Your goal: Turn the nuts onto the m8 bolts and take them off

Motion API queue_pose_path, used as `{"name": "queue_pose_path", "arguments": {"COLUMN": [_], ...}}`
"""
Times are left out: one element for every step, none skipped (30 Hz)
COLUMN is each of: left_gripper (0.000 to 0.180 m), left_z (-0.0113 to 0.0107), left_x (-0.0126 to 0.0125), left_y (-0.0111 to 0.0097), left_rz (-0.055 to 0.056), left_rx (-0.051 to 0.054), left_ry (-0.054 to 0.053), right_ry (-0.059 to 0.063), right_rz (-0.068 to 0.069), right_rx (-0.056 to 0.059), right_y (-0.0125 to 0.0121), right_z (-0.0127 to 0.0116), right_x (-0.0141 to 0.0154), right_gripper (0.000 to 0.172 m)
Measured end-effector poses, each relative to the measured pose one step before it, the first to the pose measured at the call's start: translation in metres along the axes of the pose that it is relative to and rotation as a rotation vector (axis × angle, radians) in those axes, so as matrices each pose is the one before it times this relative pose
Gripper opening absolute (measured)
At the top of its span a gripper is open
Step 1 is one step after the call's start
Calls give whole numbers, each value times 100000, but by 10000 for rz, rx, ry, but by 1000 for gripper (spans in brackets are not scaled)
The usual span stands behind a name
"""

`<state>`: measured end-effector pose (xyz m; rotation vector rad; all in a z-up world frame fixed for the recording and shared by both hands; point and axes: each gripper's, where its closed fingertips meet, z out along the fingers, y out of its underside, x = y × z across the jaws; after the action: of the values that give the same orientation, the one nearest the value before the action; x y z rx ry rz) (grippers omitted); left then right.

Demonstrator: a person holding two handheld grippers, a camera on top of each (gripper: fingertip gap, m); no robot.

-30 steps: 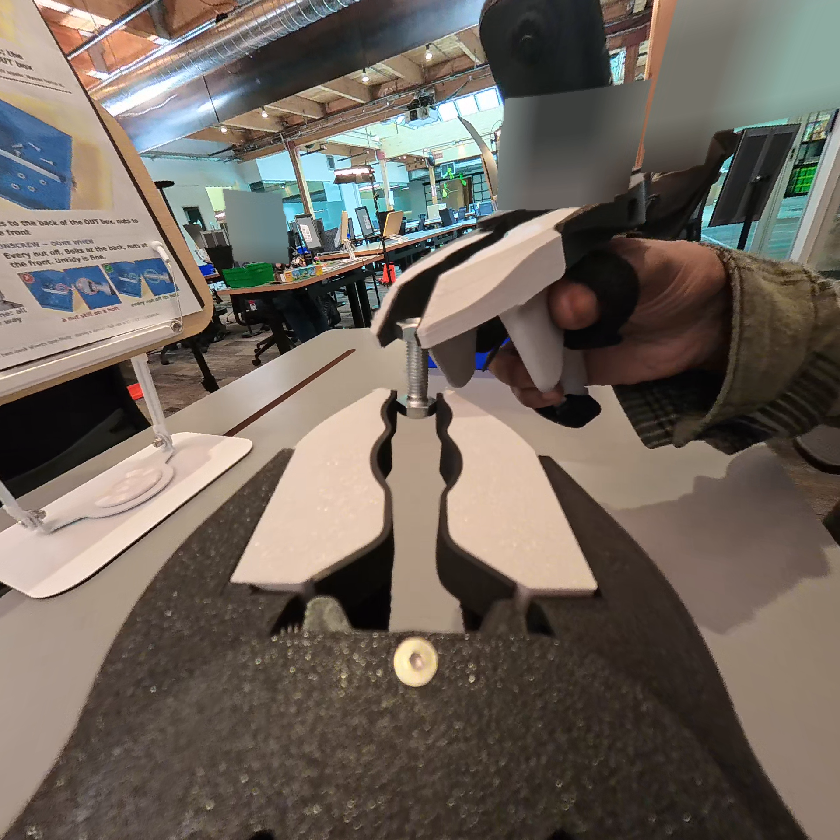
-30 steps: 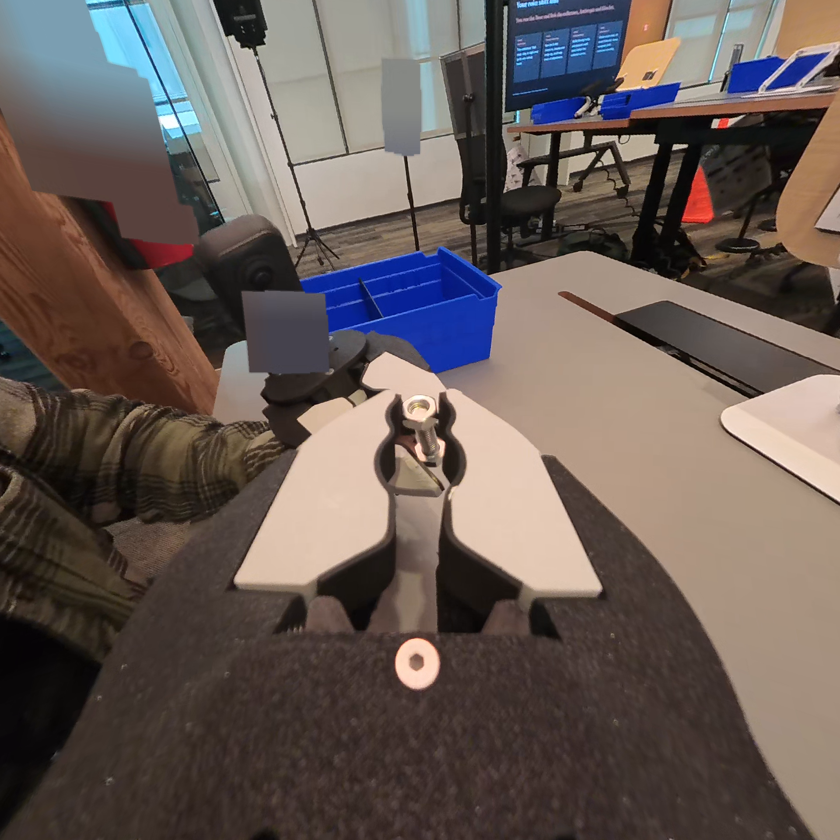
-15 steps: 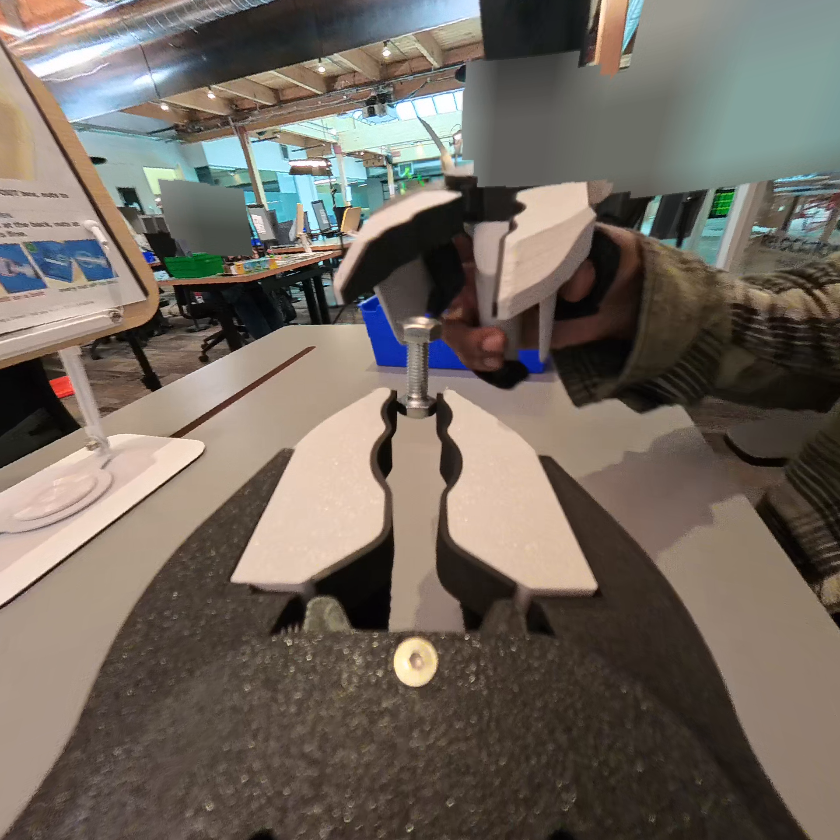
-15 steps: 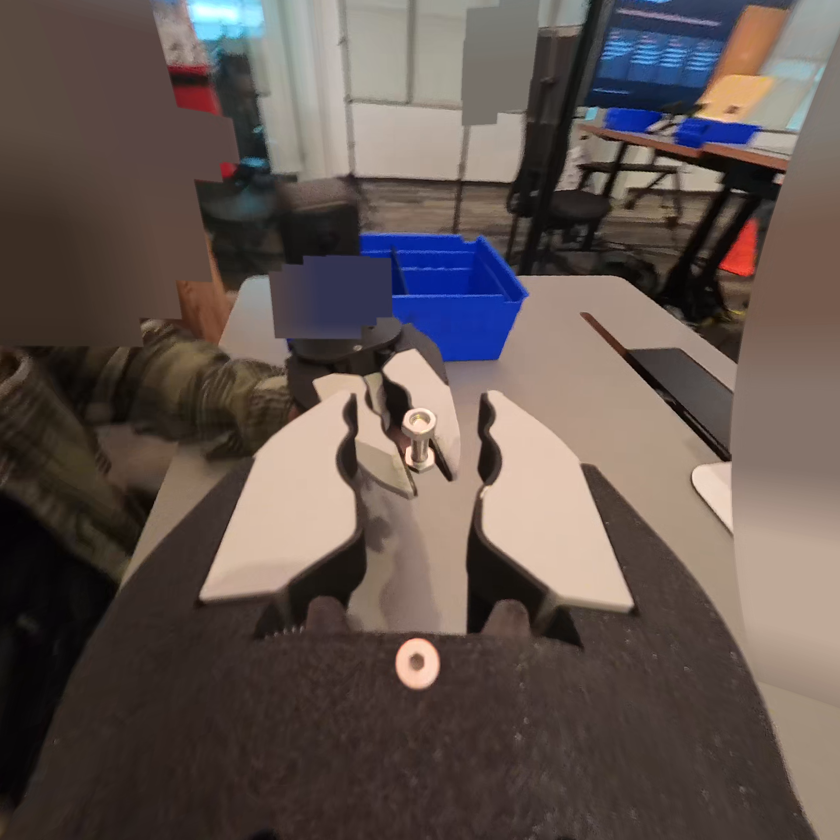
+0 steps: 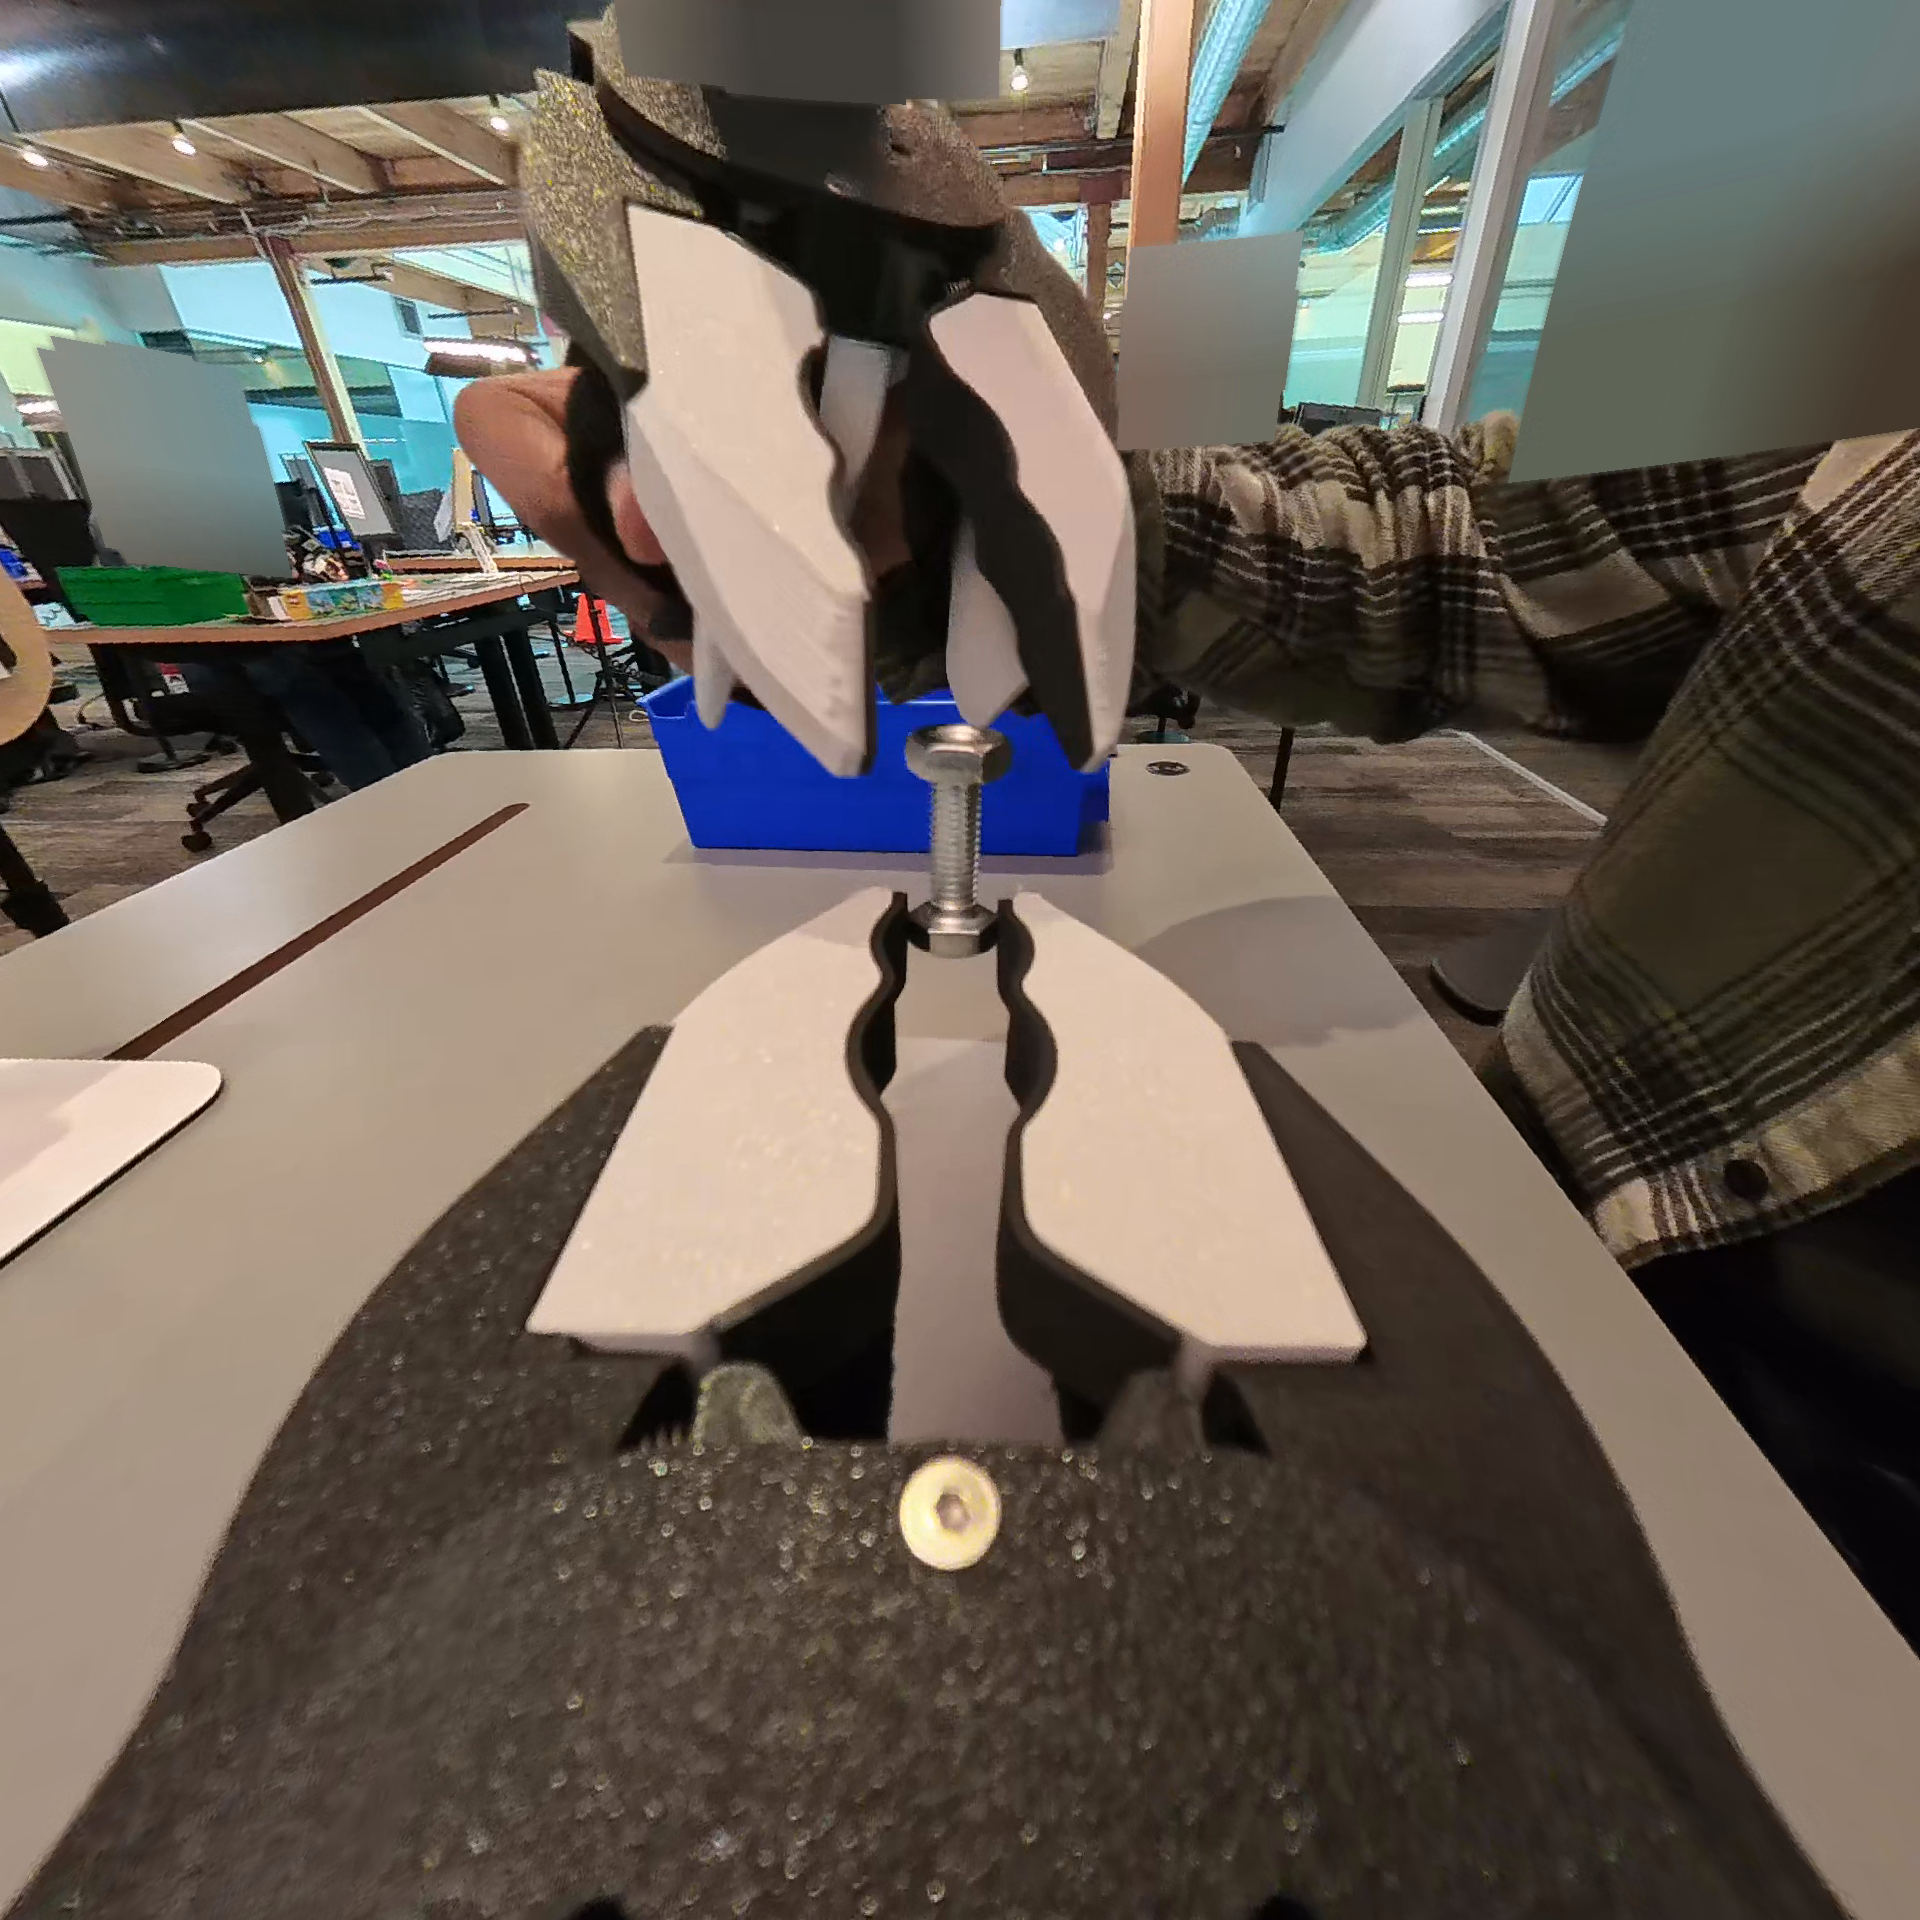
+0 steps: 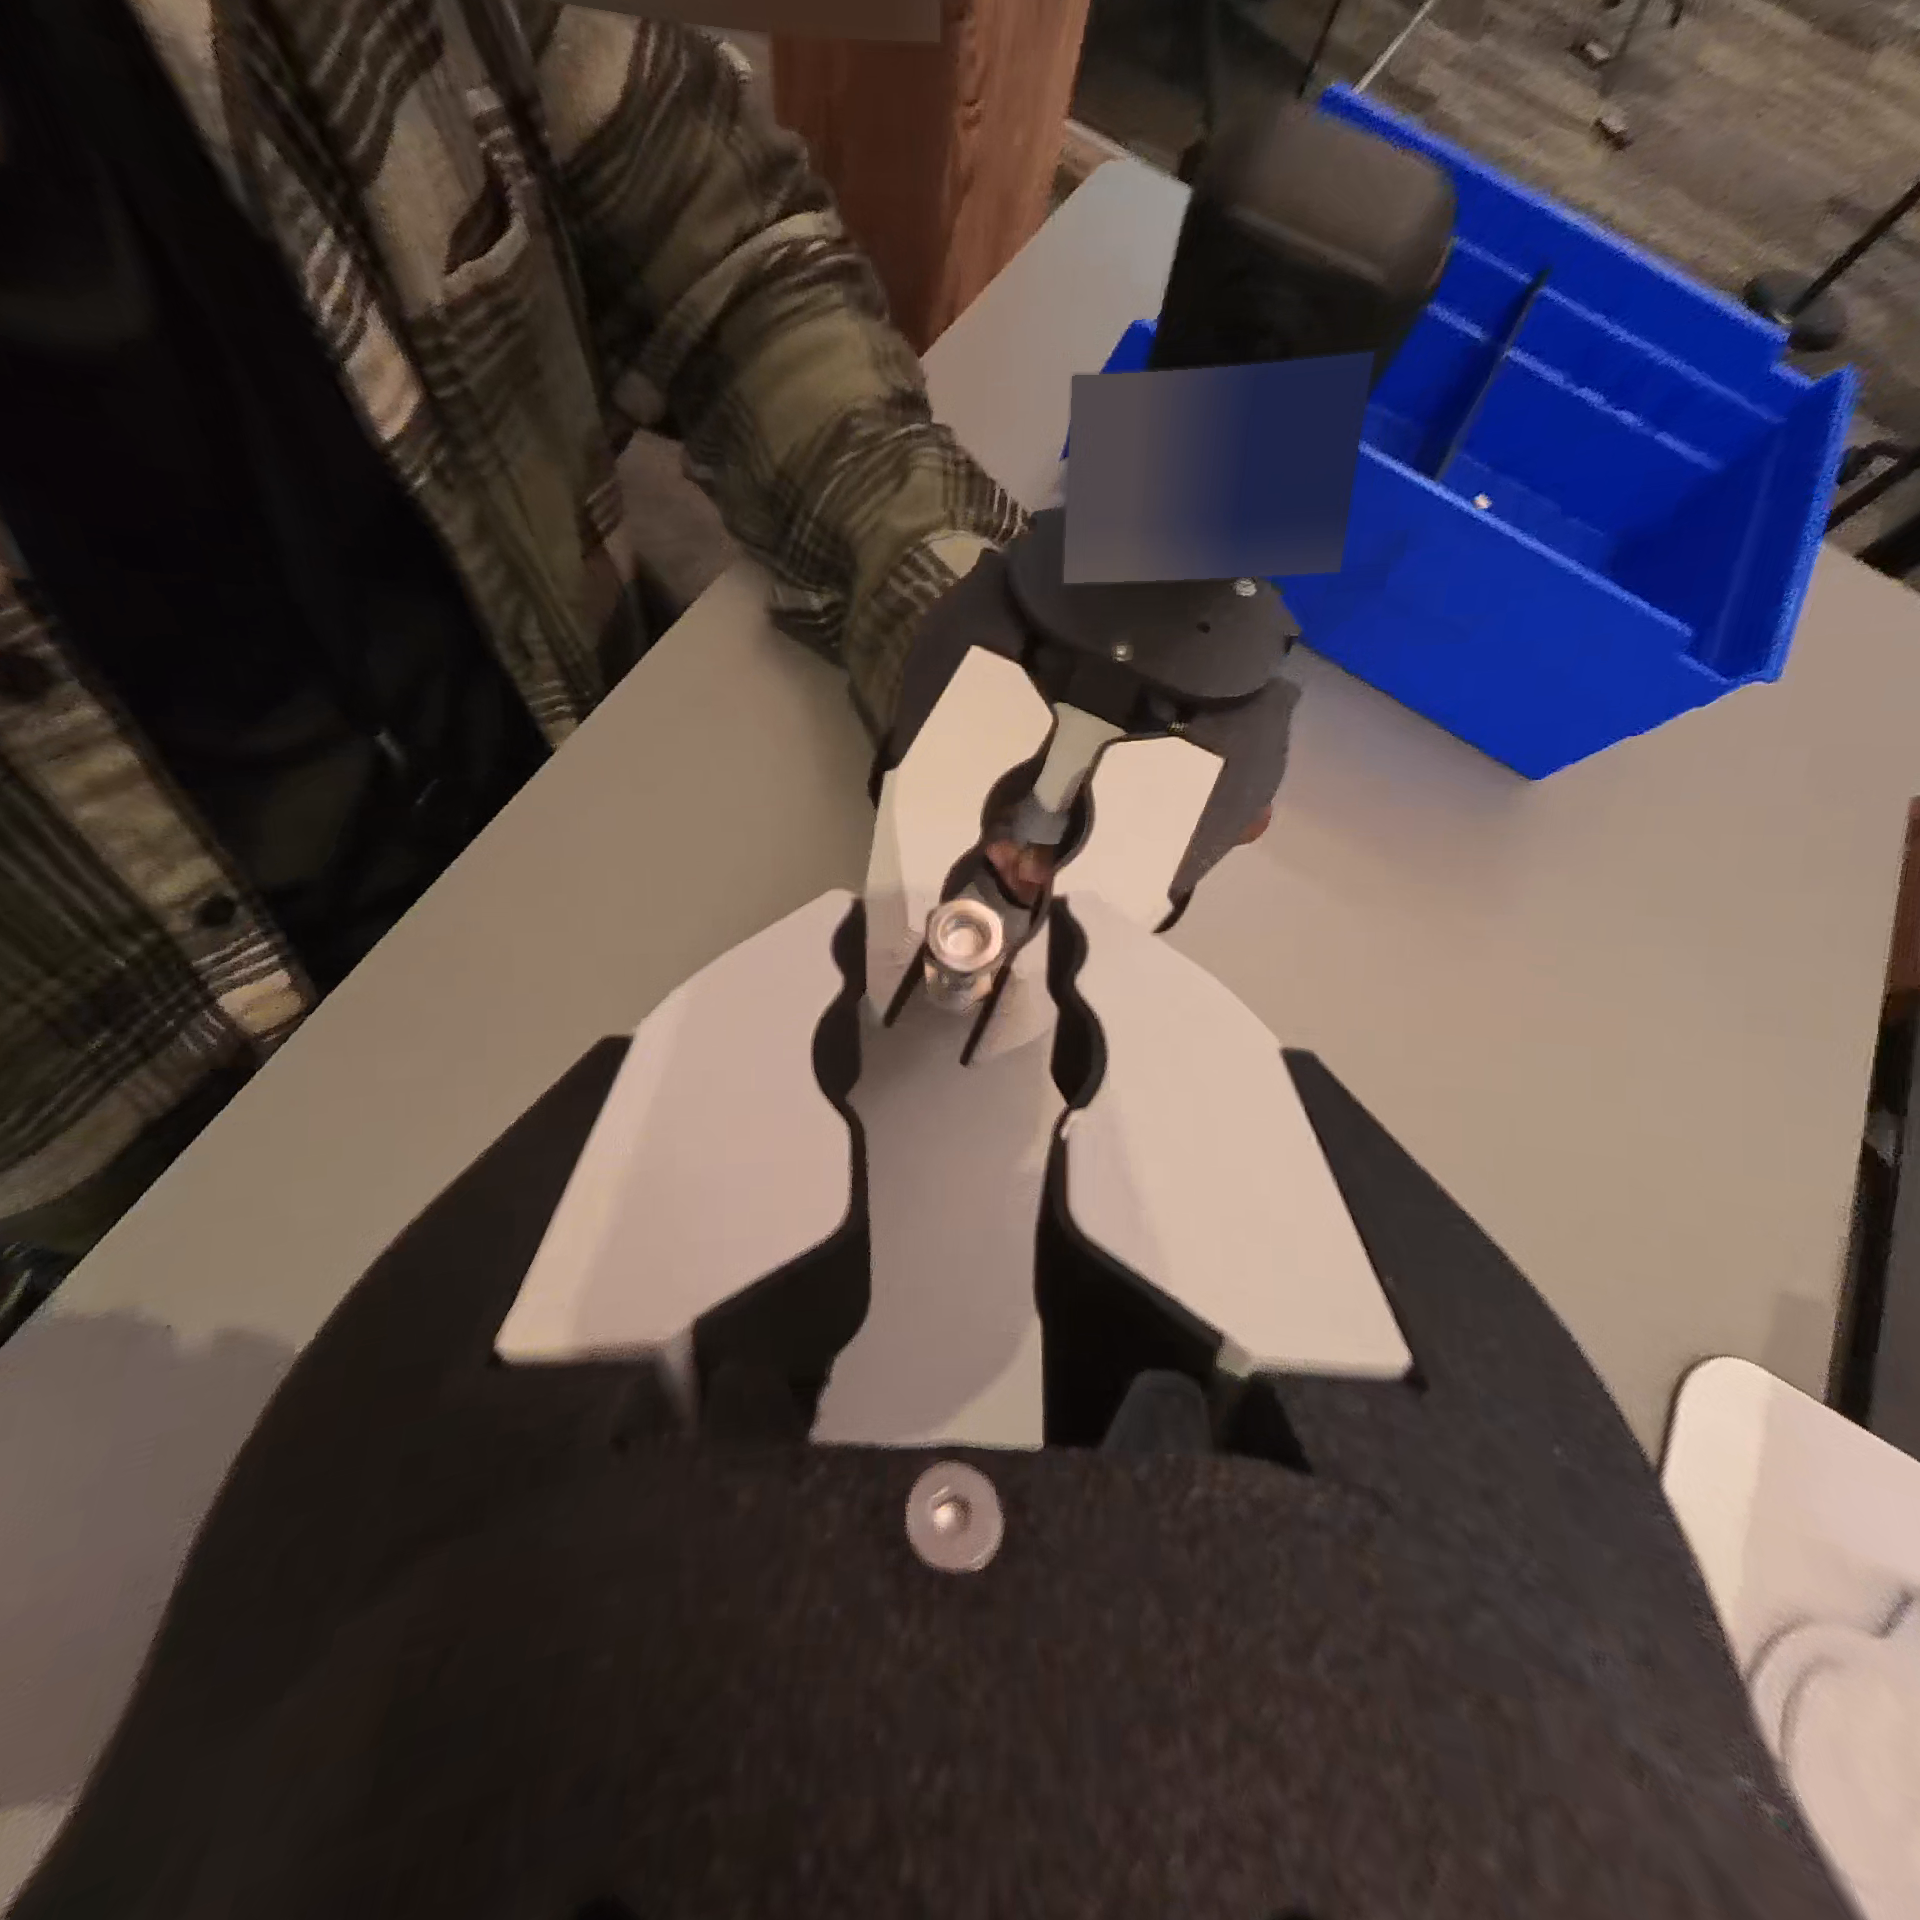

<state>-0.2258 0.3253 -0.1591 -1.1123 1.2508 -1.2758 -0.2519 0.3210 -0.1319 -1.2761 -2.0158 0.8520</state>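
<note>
A second ago the bolt head was pinched by the right gripper; now its white fingers are spread, one on each side of the head, with a gap seen on both sides. That gripper has also been swung round, so it now points down over the bolt. The blue bin, not seen in the left wrist view before, is now seen behind the bolt on the table.

The nut was pinched by the left gripper a second ago, and it is pinched the same way now, with both black pads pressed on its sides. The bolt is held upright above the nut, over the table.

The bolt is made of shiny silver metal, with a six-sided head and ridged thread down its shaft. The nut is silver and six-sided too. The gripper fingers are flat, white and wavy along their inner edges, with black rubbery pads. The gripper bodies are black and rough. The table is smooth and grey. The bin is hard blue plastic with a divider inside.
</note>
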Motion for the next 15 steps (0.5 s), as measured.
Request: {"name": "queue_pose_path", "arguments": {"left_gripper": [16, 16, 16, 16, 16, 16, 16, 16, 16, 16, 16, 16, 16, 16, 16], "left_z": [36, 54, 36, 47, 20, 10, -15, -29, -46, -61, -70, -71, -79, -91, -58], "left_x": [62, 67, 46, 65, 24, -11, -39, -81, -87, -165, -223, -177, -188, -151, -115], "left_y": [45, 64, 19, 25, -10, 8, 17, -35, -53, -17, -42, -59, -94, -104, -72], "left_rz": [-6, 8, 34, 22, 29, 38, 54, 45, 28, 53, 78, 45, 40, 56, 56], "left_rx": [-32, -39, -15, -26, -9, -23, -31, 9, 14, -7, 10, 25, 43, 55, 16], "left_ry": [57, 39, 4, 21, -10, -32, -53, -78, -85, -146, -193, -151, -161, -147, -124], "right_ry": [-102, -186, -32, -78, -115, -53, 41, 71, 111, 132, 181, 195, 227, 211, 218], "right_rz": [-49, -22, -10, -21, 4, 21, 21, 18, 68, 160, 180, 187, 288, 304, 234], "right_rx": [-178, -187, -139, -101, -118, -119, -103, -32, 20, -22, -10, 75, 97, 134, 164], "right_y": [104, 112, 53, 47, 88, 103, 72, -15, -67, 29, 36, -40, -66, -142, -146], "right_z": [171, 145, 133, 101, 71, 24, 11, -10, -14, -13, -42, -40, -28, -9, 13], "right_x": [-116, -233, 13, -69, -101, -26, 72, 72, 105, 156, 211, 181, 239, 185, 144], "right_gripper": [33, 32, 31, 29, 25, 17, 15, 15, 15, 15, 15, 15, 15, 14, 14]}}
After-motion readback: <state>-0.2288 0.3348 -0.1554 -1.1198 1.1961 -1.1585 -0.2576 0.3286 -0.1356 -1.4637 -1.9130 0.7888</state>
